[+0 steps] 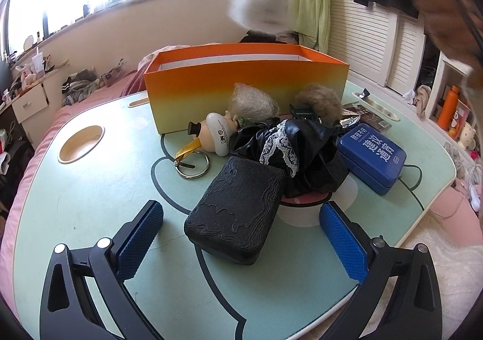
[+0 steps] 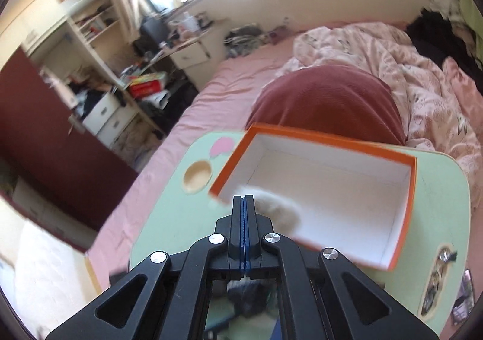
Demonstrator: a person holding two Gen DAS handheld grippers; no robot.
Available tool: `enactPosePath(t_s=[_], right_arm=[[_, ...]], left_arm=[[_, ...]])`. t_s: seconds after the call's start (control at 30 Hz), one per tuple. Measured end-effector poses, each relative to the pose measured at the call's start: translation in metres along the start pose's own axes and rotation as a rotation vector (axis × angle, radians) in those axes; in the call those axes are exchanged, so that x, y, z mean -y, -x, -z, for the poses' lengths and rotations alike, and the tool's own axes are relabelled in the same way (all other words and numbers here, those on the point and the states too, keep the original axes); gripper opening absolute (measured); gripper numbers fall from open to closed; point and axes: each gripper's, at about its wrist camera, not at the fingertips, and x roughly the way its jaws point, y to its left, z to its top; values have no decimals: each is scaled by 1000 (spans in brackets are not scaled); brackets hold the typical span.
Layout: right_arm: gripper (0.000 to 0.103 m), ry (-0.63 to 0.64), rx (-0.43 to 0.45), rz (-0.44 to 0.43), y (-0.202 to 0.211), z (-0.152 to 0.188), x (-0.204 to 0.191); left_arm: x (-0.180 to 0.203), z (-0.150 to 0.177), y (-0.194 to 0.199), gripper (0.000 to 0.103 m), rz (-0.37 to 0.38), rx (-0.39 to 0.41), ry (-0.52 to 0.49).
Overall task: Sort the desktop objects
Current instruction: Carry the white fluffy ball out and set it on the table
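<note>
The box (image 1: 246,89) stands at the table's (image 1: 90,207) far side, with the clutter before it. Nearest my left gripper (image 1: 238,237) lies the case (image 1: 235,207), the tin (image 1: 371,156) to its right.

The left wrist camera sits low over the near edge of the green table (image 1: 90,189), close to the clutter, facing across it toward the orange box (image 1: 241,83) at the far edge and the windows behind. The right wrist camera hangs higher, above the table (image 2: 437,189), tilted down into the open orange box (image 2: 320,189), with the pink bed (image 2: 211,98) beyond. Both views share the box, the table's round recess (image 1: 81,144) (image 2: 197,176) and the bed.
</note>
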Motion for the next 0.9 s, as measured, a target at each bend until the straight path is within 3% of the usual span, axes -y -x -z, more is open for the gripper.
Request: enactPosePath(t_s=[0.2,0.23,0.33,0.5,0.57,0.7,0.83,0.9], right_arm=[[5,-1,-42,-26,-15,42,10],[11,-6,2,-25,-12,44,12],[48,-10,131,10,3,58,17],[58,129,194,68,20,126,-8],[68,216,176,103,22,159,-16],[68,336,69,162,15,199,-14],[68,337,-53,255,-10,216,2],[72,314,3,270,-14,214,10]], left_arm=[[3,2,2,103,1,0,-2],[3,2,1,103,0,0,-2],[3,2,1,103,0,0,-1],[4,2,1,103,0,0,-1],[4,2,1,103,0,0,-1],[3,1,0,103,-2,-2,0],[3,1,-2,103,-5,-4,0],[4,1,-2,103,-5,-5,-2]])
